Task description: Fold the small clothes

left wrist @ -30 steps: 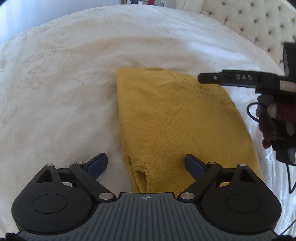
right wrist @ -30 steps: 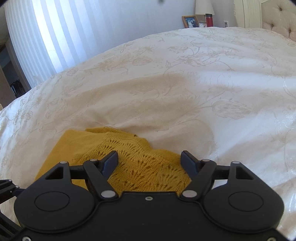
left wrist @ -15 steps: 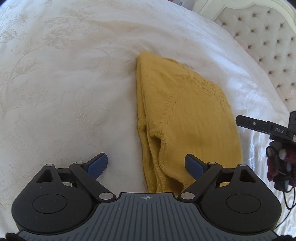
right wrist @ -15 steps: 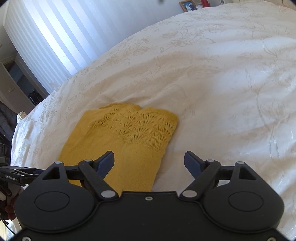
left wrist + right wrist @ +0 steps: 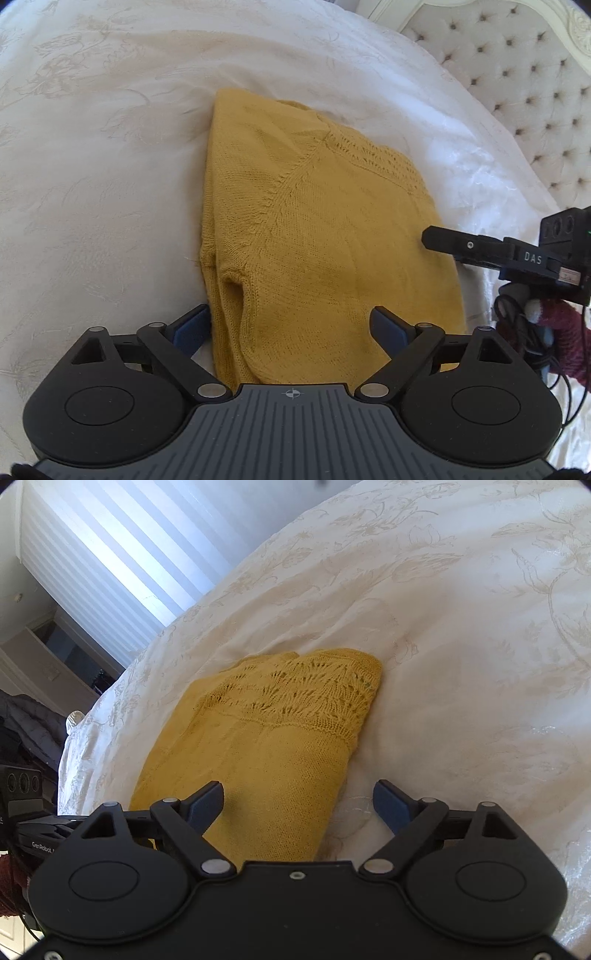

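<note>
A folded mustard-yellow knit sweater [image 5: 325, 236] lies flat on the white bedspread [image 5: 96, 177]. My left gripper [image 5: 291, 326] is open and empty, its fingers straddling the sweater's near left corner just above it. The right gripper [image 5: 458, 243] shows at the right edge of the left wrist view, beside the sweater's right side. In the right wrist view the sweater [image 5: 273, 738] lies ahead, lace yoke at the far end. My right gripper [image 5: 299, 803] is open and empty over the sweater's near right edge.
The white embroidered bedspread [image 5: 461, 664] spreads all round. A tufted cream headboard [image 5: 517, 92] stands at the far right. Window blinds [image 5: 122, 554] and dark furniture [image 5: 33, 720] lie beyond the bed's left edge.
Both grippers have drawn back from the sweater and stayed open. The left one swung left and lowered toward the near corner. The right one pulled away from the lace yoke toward the sweater's side.
</note>
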Tool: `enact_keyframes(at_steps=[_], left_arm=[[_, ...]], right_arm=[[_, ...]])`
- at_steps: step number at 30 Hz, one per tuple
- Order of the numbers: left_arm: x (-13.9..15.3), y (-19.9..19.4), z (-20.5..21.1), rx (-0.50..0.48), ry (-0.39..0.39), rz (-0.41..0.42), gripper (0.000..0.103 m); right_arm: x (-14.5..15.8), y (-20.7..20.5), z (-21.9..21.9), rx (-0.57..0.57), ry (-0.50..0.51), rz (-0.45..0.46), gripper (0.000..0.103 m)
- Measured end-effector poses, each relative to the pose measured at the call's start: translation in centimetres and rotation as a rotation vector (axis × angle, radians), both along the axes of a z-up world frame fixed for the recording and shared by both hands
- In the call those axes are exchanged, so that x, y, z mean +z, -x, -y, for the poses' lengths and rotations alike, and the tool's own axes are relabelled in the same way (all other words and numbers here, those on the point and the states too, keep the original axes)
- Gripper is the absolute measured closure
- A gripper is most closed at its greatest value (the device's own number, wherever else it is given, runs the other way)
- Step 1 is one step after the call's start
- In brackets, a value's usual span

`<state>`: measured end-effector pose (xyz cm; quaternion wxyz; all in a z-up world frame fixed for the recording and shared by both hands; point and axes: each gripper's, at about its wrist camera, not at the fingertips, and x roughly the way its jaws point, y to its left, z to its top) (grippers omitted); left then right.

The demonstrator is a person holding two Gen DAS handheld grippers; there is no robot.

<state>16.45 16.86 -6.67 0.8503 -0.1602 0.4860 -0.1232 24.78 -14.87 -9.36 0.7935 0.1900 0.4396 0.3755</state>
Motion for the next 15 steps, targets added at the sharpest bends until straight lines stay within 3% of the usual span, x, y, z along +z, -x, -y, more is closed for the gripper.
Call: enact_keyframes(at_steps=[3,8,15], left_arm=[[-0.3,-0.4,0.5,-0.021,0.004,0.013,0.001],[-0.4,-0.8,1.3,-0.043,-0.019,0.043,0.001],[-0.6,-1.8,1.2,-0.027,0.016,0.061,0.001]], right_arm=[[-0.3,-0.4,-0.3,0.003,-0.027,0.007,0.009],[-0.7,-1.3,-0.9,0.008,-0.074,0.008,0.008],[-1.0,-2.1,-2.1,0.020,-0.105,0.028,0.000]])
